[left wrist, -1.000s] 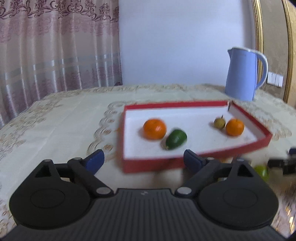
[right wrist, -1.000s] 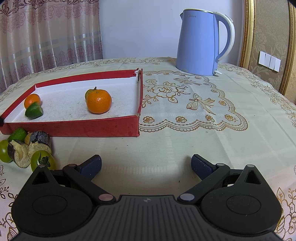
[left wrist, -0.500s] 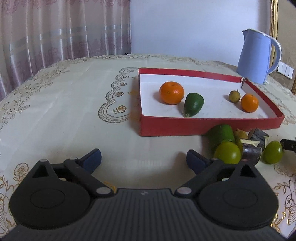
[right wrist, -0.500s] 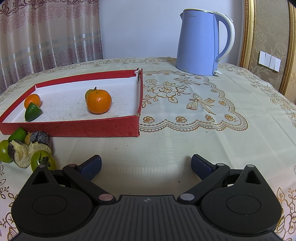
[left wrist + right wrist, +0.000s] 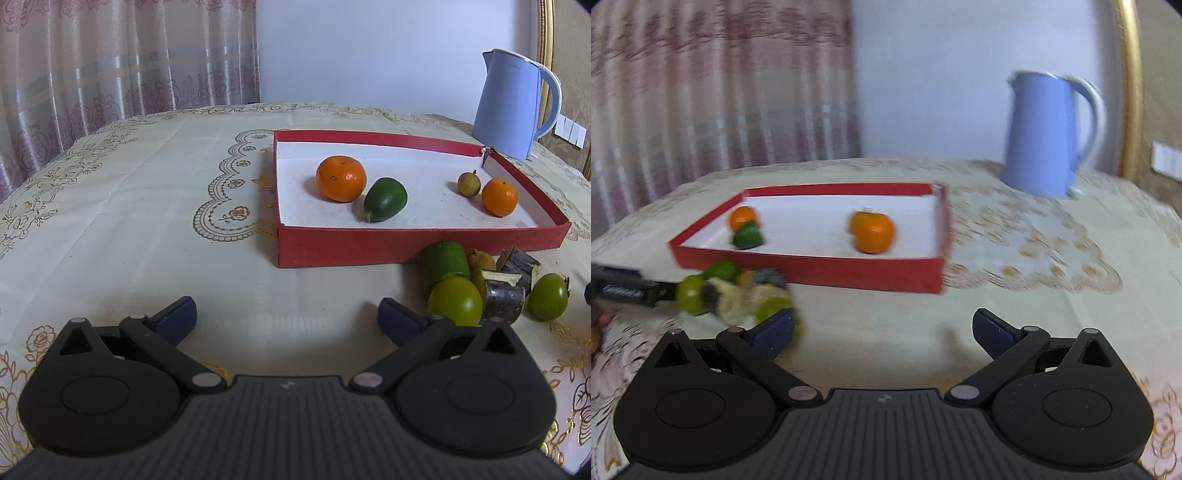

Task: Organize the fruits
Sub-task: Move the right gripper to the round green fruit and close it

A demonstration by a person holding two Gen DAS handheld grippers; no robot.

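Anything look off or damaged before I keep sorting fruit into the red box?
Yes. In the loose pile on the tablecloth just outside the red box, among sound green fruits, lie blackened pieces with pale flesh exposed: cut or spoiled. The red box's far right corner looks split open.

Quick fruit headcount: four in the tray, a small pile outside it

Inside the red tray (image 5: pixel 406 251) ahead of the left claw (image 5: pixel 287 314) I count two oranges, the big one (image 5: pixel 341 178) and a smaller one (image 5: pixel 499 196), one dark green fruit (image 5: pixel 385 199) and one little brownish fruit (image 5: pixel 469 184). Just ahead-right of that claw on the counter (image 5: pixel 147 221): two round yellow-green fruits (image 5: pixel 455 301) (image 5: pixel 548 296), one dark green one (image 5: pixel 445 263), one small brown one (image 5: pixel 481 260), plus dark cut chunks (image 5: pixel 506 291), two as far as I can tell. One blue kettle (image 5: pixel 511 107) at the back. The right claw's view is too blurry to count from.
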